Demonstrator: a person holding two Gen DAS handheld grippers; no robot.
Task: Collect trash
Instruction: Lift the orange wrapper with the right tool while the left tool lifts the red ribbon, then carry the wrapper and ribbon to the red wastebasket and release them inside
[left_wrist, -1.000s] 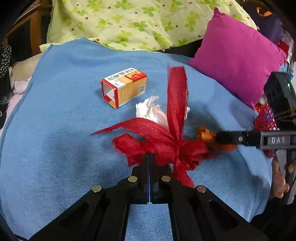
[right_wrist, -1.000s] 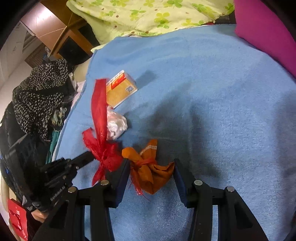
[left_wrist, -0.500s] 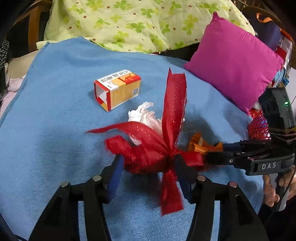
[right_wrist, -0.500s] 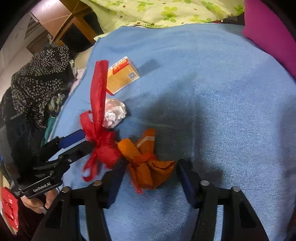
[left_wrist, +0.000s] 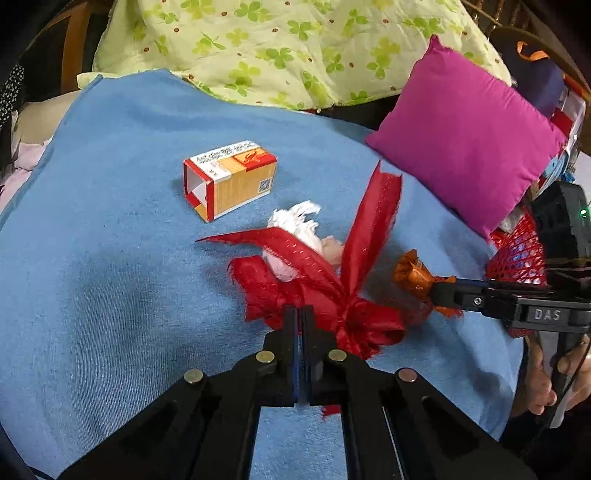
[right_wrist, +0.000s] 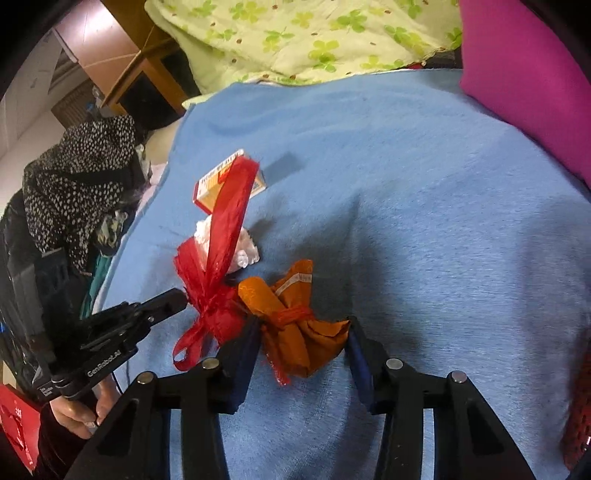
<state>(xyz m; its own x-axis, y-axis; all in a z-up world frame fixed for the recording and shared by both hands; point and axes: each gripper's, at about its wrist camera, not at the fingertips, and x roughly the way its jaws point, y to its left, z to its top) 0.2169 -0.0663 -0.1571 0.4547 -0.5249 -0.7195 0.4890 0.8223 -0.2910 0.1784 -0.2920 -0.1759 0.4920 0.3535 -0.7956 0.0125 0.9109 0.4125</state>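
Two claws are gripping now: our left claw (left_wrist: 300, 317), having reopened, is pinching the red ribbon (left_wrist: 332, 291), our right claw (right_wrist: 301, 334) closing around the orange wrapper (right_wrist: 295, 325).

Red ribbon bow (left_wrist: 325, 291), orange wrapper (right_wrist: 299, 325), tissue (left_wrist: 299, 229), carton (left_wrist: 231, 179) on blanket.
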